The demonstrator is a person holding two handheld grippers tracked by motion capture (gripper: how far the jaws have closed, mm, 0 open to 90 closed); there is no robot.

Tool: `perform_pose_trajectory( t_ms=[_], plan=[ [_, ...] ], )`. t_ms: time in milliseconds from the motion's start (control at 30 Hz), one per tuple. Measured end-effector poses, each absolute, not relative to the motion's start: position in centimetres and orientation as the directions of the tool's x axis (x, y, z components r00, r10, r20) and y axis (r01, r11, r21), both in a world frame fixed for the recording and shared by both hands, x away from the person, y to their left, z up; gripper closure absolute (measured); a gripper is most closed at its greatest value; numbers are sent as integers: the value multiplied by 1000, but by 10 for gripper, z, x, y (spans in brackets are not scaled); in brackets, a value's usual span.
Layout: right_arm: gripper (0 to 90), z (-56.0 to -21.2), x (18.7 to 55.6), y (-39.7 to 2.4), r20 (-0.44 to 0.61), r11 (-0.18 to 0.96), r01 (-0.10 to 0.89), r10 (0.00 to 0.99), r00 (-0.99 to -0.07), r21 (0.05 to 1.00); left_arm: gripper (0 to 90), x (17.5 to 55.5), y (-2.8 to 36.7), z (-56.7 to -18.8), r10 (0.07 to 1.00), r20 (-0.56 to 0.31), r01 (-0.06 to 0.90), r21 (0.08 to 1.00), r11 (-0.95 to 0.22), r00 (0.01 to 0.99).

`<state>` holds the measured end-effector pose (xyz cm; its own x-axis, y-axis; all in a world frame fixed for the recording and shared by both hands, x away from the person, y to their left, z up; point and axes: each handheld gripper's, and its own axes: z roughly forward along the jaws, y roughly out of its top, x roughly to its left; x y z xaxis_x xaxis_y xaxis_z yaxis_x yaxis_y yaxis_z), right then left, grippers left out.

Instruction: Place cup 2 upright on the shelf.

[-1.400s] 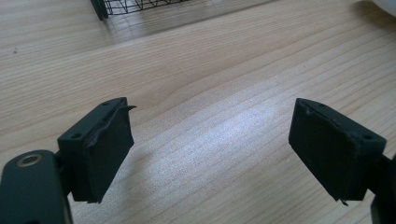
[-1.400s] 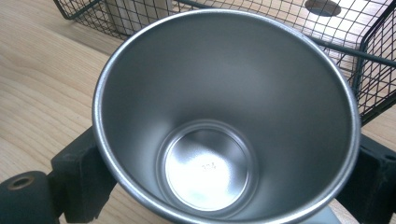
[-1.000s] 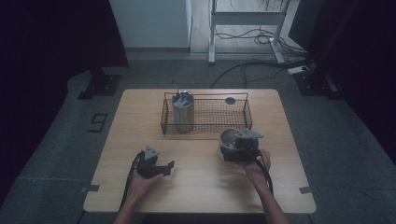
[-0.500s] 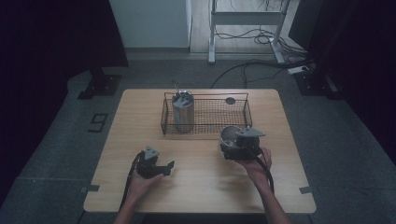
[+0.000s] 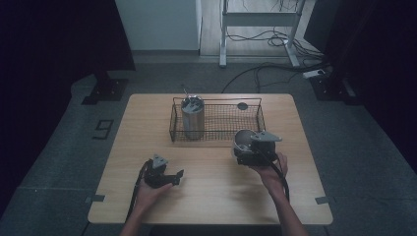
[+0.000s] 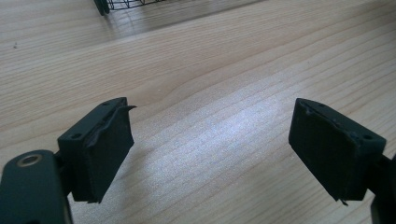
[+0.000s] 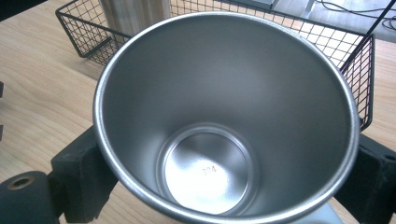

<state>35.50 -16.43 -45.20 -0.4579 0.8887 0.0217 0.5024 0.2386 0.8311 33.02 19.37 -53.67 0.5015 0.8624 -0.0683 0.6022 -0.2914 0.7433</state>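
one shiny steel cup (image 7: 224, 116), upright

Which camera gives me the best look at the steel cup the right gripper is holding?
The right gripper view: the steel cup sits between that gripper's jaws, open mouth toward the camera, showing its rim and inner base. The high view shows the cup small, in front of the wire basket. The left gripper view looks at bare tabletop.

The empty steel cup (image 7: 219, 126) stands upright on the table, mouth open, just before the basket.
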Motion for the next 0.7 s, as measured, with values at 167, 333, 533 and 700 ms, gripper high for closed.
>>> perform_pose_trajectory(
  t_ms=[167, 333, 533, 700],
  plan=[
    [80, -451, 356, -164, 14, 246, 498, 887, -462, 831, 137, 330, 194, -537, 862, -68, 603, 743, -292, 502],
    [80, -447, 356, -163, 9, 249, 494, 886, -463, 833, 137, 330, 193, -537, 862, -68, 604, 741, -293, 502],
    [80, -442, 357, -164, 2, 254, 484, 885, -466, 837, 137, 330, 193, -537, 863, -68, 605, 740, -293, 501],
    [80, -438, 357, -164, -10, 261, 476, 884, -467, 840, 137, 331, 193, -538, 863, -68, 606, 739, -294, 501]
  ],
)
